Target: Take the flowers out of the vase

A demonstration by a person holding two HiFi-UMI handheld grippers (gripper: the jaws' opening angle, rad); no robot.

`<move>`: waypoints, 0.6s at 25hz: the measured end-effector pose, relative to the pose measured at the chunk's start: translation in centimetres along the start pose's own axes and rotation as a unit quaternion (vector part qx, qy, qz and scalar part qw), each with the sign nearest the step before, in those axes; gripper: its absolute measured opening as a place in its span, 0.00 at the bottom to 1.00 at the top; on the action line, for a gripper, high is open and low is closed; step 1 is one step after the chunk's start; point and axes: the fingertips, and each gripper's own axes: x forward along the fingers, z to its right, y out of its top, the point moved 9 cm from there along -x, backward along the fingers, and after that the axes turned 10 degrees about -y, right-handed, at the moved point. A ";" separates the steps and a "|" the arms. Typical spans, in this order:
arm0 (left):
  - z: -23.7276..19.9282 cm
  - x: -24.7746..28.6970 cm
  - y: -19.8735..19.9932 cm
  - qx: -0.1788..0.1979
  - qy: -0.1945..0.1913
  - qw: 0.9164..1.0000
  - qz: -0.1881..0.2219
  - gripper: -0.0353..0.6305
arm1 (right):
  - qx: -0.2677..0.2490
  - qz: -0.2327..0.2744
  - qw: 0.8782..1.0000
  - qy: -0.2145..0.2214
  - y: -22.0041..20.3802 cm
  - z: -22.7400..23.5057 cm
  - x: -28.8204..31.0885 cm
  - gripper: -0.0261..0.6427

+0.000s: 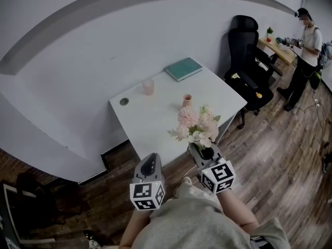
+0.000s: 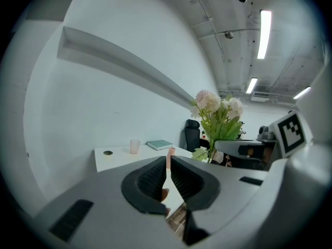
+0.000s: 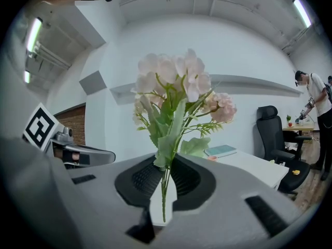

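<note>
My right gripper (image 1: 204, 150) is shut on the green stems of a bouquet of pale pink and white flowers (image 1: 197, 124), held upright in the air over the table's near corner. In the right gripper view the stems pass between the pads (image 3: 184, 175) and the blooms (image 3: 176, 87) rise above them. The small pink vase (image 1: 187, 100) stands on the white table (image 1: 155, 123) beyond the bouquet, apart from it. My left gripper (image 1: 150, 164) hovers off the table's near edge, jaws nearly together with nothing between them; past its tips (image 2: 168, 162) the vase (image 2: 170, 150) shows.
On the table lie a green book (image 1: 183, 68), a pink cup (image 1: 148, 86) and a small round disc (image 1: 124, 101). A black office chair (image 1: 248, 51) stands right of the table. A person (image 1: 306, 56) stands at a far desk. The floor is wood.
</note>
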 end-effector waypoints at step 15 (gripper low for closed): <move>0.2 0.7 -0.1 -0.003 0.003 1.000 -0.007 0.09 | 0.008 -0.005 1.000 0.014 -0.2 0.1 0.1 0.10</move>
